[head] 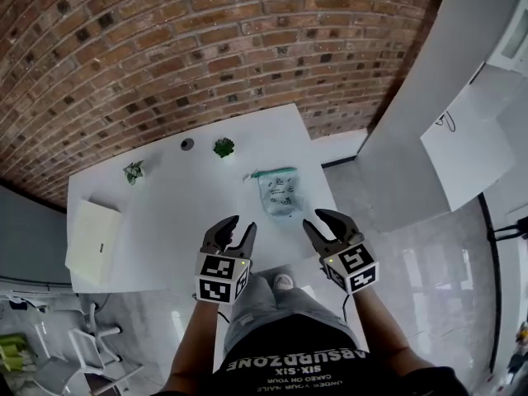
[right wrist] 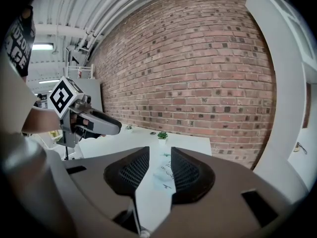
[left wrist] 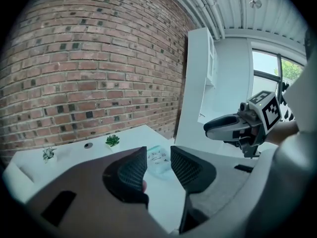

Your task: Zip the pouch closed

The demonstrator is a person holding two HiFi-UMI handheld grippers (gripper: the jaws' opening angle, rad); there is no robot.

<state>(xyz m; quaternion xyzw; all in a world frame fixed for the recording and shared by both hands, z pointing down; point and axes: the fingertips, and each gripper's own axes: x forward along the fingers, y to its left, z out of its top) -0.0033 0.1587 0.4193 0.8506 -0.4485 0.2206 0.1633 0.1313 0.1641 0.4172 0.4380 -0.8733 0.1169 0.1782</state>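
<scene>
Clear, faintly glossy plastic pouch on a smooth matt white table. Rough red brick wall at twelve o'clock; shiny pale floor at four o'clock. Left gripper and right gripper have matt dark, mesh-textured pads.

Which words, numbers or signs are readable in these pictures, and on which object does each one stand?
"ABSURDZONE": on the person's black shirt, upside down in the head view.
"SIX-SIX": the next line on the same shirt.
Smaller shirt lines: too blurred to read.
Pouch: dark print, too small to read.
Left gripper and right gripper: their cubes bear square markers only, no words.
</scene>
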